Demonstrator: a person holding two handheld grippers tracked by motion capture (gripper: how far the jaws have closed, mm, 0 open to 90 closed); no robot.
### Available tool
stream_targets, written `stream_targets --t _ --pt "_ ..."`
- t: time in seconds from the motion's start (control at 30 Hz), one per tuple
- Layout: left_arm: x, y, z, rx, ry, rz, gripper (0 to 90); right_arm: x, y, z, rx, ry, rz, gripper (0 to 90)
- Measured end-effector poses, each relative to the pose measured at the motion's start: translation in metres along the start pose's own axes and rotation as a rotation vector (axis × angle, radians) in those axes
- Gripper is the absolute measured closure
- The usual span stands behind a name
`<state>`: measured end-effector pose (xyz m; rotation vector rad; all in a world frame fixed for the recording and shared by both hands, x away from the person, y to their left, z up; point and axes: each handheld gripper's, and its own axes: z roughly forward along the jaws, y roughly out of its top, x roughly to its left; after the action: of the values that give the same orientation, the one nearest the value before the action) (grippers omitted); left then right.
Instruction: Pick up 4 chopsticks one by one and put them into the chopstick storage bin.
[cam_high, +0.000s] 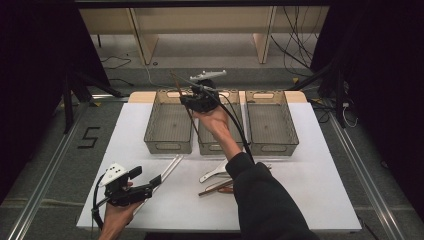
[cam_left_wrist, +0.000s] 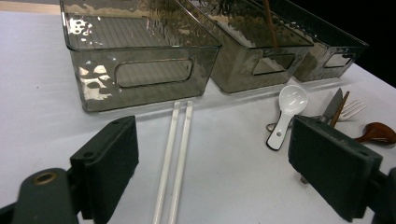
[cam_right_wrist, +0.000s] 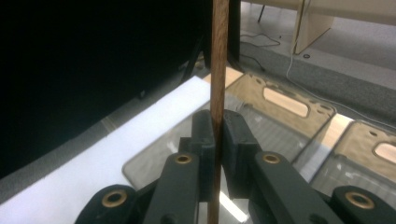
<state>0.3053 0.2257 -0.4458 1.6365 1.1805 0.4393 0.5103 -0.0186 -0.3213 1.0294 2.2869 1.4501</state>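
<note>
Black jaws of the left gripper (cam_left_wrist: 219, 172) stand spread wide and low over the white table (cam_high: 310, 200), nothing between the pads, with the pair of white chopsticks (cam_left_wrist: 175, 158) lying flat on the table right in the gap, untouched. Up ahead, the right gripper (cam_right_wrist: 218, 135) is pressed tight on a brown wooden chopstick (cam_right_wrist: 218, 56), pinching it part-way along its length so the stick runs up past the jaws; from the high view that chopstick (cam_high: 184, 102) slants over the seam between the left bin (cam_high: 169, 142) and the middle bin (cam_high: 215, 147), held in the air, not yet set down. My read: this is a sort of cutlery into the three smoky plastic bins, and it's early going. All three bins, the right bin (cam_high: 272, 145) included, look bare inside as far as I can tell, though the hand covers part of the middle one. Still waiting on the table: a white ceramic spoon (cam_left_wrist: 285, 116), a fork (cam_left_wrist: 352, 108), a brown wooden spoon (cam_left_wrist: 376, 132), a dark slim utensil beside the fork that I can't identify, and the white pair. So one piece is in transit and everything else is left. Writing? A large "5" (cam_high: 89, 137) is marked on the floor left of the table; no brand shows on bins or tools.
</note>
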Motion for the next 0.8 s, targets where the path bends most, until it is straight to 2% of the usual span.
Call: stream_targets --t 0.4,0.8 --pt "0.001 0.0 0.001 -0.002 0.0 0.003 15.8 0.005 0.02 0.03 -0.026 -0.01 0.023 84.5" --pt "0.0 0.0 0.0 -0.002 -0.002 0.007 15.8 0.001 0.021 0.053 -0.038 -0.042 0.049 84.5"
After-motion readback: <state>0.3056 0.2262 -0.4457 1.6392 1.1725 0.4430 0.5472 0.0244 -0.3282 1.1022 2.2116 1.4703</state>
